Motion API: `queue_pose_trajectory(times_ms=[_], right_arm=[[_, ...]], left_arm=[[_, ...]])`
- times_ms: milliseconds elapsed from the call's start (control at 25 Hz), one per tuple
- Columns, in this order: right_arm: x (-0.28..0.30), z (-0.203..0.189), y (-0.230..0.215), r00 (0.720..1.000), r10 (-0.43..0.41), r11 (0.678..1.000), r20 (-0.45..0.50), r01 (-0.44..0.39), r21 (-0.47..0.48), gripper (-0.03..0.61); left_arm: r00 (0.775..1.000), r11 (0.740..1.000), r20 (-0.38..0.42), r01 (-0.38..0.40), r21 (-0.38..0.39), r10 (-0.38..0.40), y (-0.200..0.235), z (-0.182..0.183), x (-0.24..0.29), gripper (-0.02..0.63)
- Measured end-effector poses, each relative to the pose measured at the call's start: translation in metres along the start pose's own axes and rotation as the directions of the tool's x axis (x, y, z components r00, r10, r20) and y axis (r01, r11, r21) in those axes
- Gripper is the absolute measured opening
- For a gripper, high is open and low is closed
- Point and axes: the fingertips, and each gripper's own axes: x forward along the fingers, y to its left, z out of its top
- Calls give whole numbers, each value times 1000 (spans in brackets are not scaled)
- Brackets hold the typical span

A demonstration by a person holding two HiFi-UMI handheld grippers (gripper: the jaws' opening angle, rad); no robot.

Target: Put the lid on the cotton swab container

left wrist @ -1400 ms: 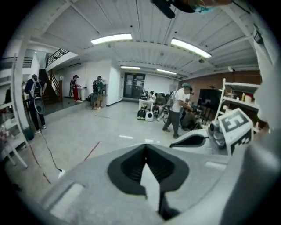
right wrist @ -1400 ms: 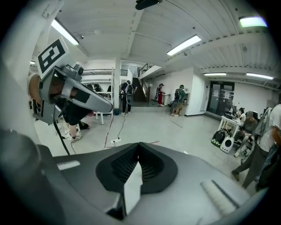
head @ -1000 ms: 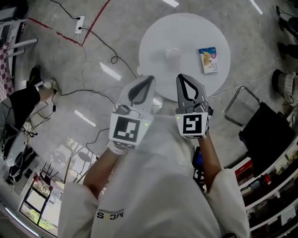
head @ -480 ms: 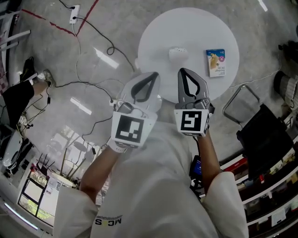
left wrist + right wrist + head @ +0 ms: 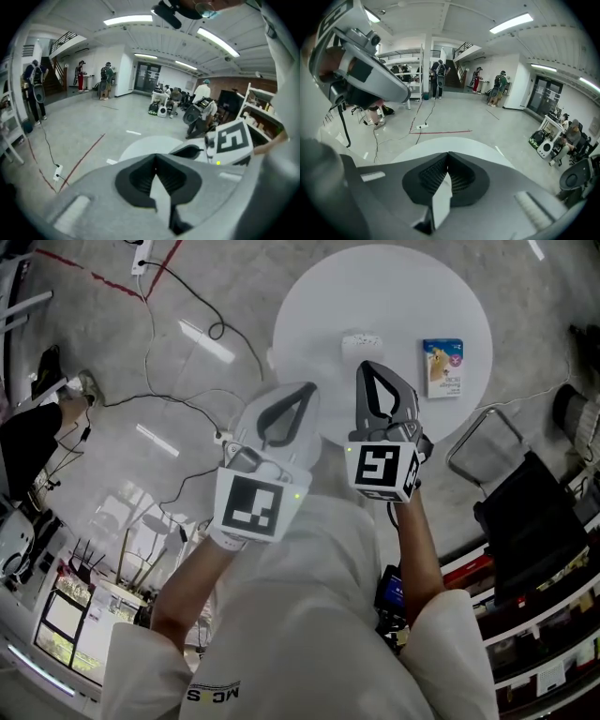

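A round white table (image 5: 394, 296) stands on the grey floor ahead of me. On it lies a small white rounded object (image 5: 361, 339) near the middle; container or lid, I cannot tell. A blue-and-white printed box (image 5: 442, 367) lies flat towards the table's right side. My left gripper (image 5: 306, 389) is shut and holds nothing, just off the table's near-left edge. Over the table's near edge, my right gripper (image 5: 367, 367) is also shut and empty, a little short of the white object. Both gripper views show jaws pressed together, the left gripper (image 5: 155, 155) and the right gripper (image 5: 449, 153) alike.
Black cables (image 5: 202, 329) and a power strip (image 5: 141, 251) lie on the floor left of the table. A metal chair frame (image 5: 483, 451) and dark shelving (image 5: 539, 549) stand at the right. People (image 5: 497, 89) stand far off in the hall.
Both grippers have moved forward towards the table, which now sits slightly higher and larger in the head view. The right gripper tips now overlap the table's near edge. Both stayed shut.
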Motion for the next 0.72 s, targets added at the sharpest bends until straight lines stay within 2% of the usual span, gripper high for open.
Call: queue_pose_trajectory(times_ms=[440, 720], right_arm=[[44, -18, 0, 998, -5, 1000, -56, 5, -12, -3], [60, -25, -3, 996, -18, 998, -91, 12, -66, -14]], left_arm=[[999, 999, -27, -28, -41, 27, 22, -22, 2, 0], [999, 997, -24, -47, -58, 46, 24, -29, 1, 0]])
